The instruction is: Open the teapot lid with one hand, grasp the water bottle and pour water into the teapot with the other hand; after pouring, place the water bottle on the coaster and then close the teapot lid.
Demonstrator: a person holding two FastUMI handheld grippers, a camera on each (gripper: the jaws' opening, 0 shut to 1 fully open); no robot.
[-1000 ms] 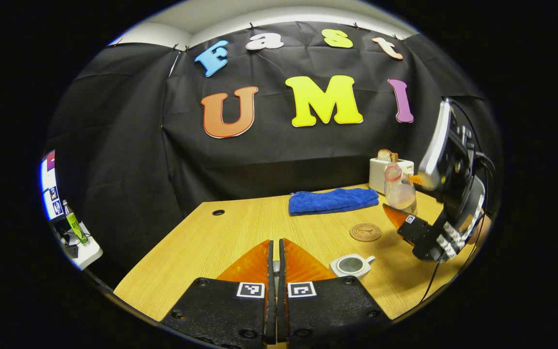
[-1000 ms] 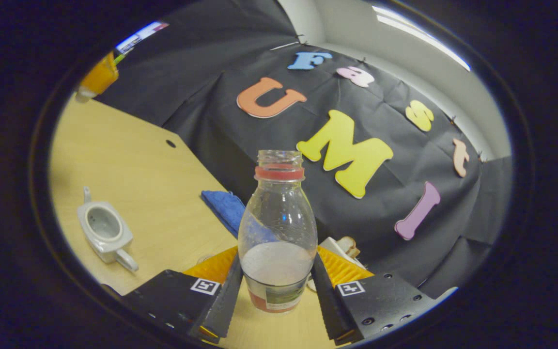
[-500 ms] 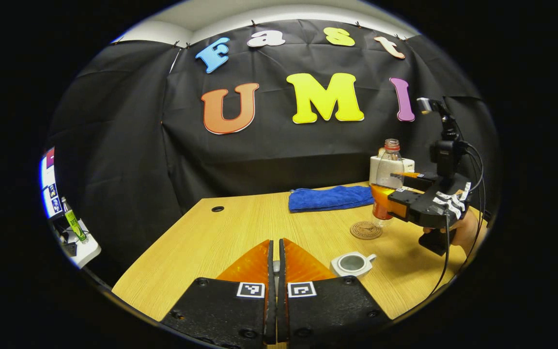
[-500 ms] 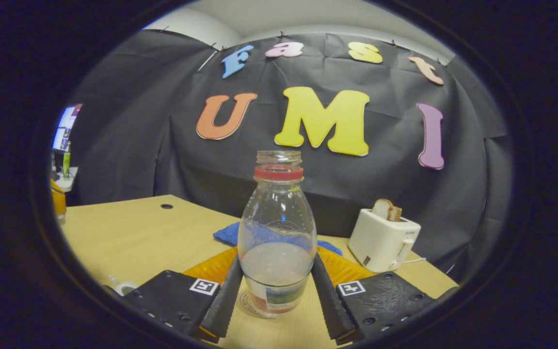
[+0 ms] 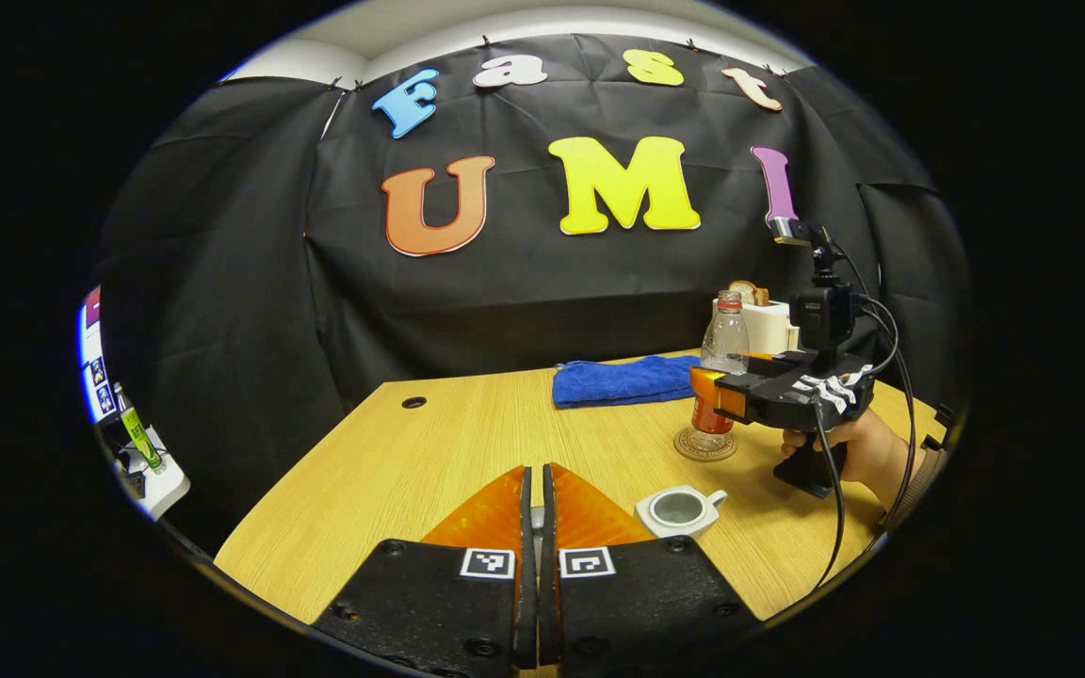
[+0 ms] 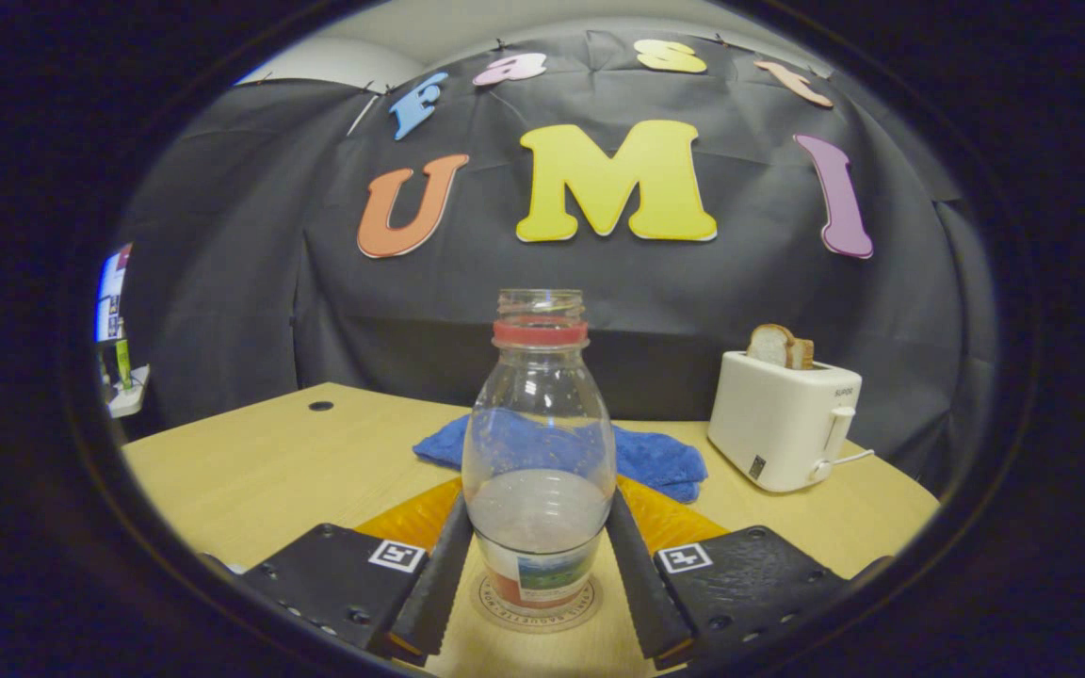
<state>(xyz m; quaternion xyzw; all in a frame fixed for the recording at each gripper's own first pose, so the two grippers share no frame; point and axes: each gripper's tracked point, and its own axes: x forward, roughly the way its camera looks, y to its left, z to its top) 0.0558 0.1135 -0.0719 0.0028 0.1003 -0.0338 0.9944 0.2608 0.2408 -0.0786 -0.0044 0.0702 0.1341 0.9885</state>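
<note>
The clear water bottle [image 6: 540, 452], part full and with no cap, stands upright on the round coaster [image 6: 538, 603]. My right gripper [image 6: 538, 513] is shut on the bottle's lower half, one finger on each side. In the left gripper view, the bottle [image 5: 723, 344], coaster [image 5: 704, 444] and right gripper [image 5: 740, 388] sit at the right of the table. The small white teapot [image 5: 679, 508] stands open, with no lid on it, in front of the coaster. My left gripper [image 5: 535, 476] hovers left of the teapot, shut on a small grey piece that looks like the lid's knob.
A blue cloth [image 5: 623, 379] lies at the back of the wooden table [image 5: 467, 443]. A white toaster [image 6: 783, 419] holding bread stands at the back right. A hand [image 5: 867, 452] grips the right gripper's handle. The table has a cable hole [image 5: 413, 402].
The right gripper turned the bottle from tilted to upright and lowered it onto the coaster. The left gripper has stayed in place, shut.
</note>
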